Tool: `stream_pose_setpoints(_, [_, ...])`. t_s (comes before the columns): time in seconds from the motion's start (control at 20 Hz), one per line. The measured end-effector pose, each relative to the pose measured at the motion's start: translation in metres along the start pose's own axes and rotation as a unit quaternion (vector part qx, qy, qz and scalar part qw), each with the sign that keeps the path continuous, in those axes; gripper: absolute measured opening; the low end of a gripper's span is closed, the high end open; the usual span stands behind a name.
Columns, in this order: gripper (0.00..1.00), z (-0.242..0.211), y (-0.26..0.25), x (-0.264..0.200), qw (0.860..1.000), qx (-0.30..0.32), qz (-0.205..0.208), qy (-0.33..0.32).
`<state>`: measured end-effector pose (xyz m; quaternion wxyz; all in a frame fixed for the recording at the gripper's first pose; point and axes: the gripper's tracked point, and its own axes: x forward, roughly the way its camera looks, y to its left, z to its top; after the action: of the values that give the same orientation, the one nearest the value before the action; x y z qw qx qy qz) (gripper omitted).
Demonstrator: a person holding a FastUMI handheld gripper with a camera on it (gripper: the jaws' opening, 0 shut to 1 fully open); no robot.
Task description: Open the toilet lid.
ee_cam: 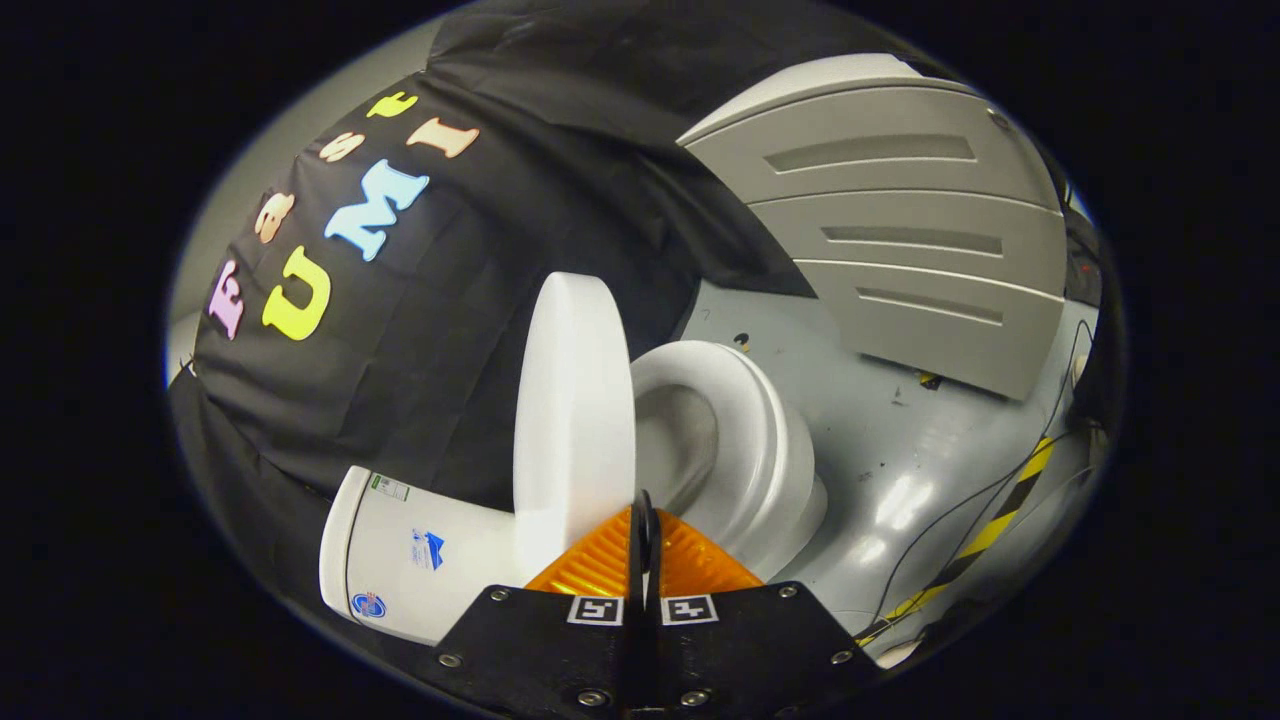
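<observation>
Nearest, gripper (643, 520): the two fingers are seen pressed together, with only a thin dark seam left between them; nothing is held between them, and their tips lie just at the lower edge of the raised lid.
Fingers' mount: two small square markers are seen side by side on the dark plate behind the fingers, one on each side of the seam.
Toilet lid (572, 410): the white lid is stood up on edge, lifted well away from the seat; it is met just ahead of the fingertips, and whether it is touched by them cannot be told.
Toilet seat (745, 440): the white ring is left uncovered beside the lid, with the shaded bowl seen through its opening; it lies just beyond the fingertips.
Tank (420, 550): the white tank is set behind the lid, on the side away from the seat; small stickers are carried on its wall, too small to be made out.
Floor (900, 470): a glossy grey surface is seen beyond the seat, crossed by a thin dark cable (1010, 480) and a yellow-and-black striped tape (1000, 525).
Grey panel (900, 220): a ribbed grey casing with three recessed slots is seen farther off, past the floor.
Booth wall (470, 300): black cloth is hung behind the tank and lid.
</observation>
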<state>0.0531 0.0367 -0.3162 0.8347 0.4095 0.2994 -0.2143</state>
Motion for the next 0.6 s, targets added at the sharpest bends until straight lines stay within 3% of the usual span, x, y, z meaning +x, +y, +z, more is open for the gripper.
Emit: stream_pose_setpoints(0.6, [0.00, 0.005, 0.053, -0.023, 0.994, -0.103, 0.005, -0.025])
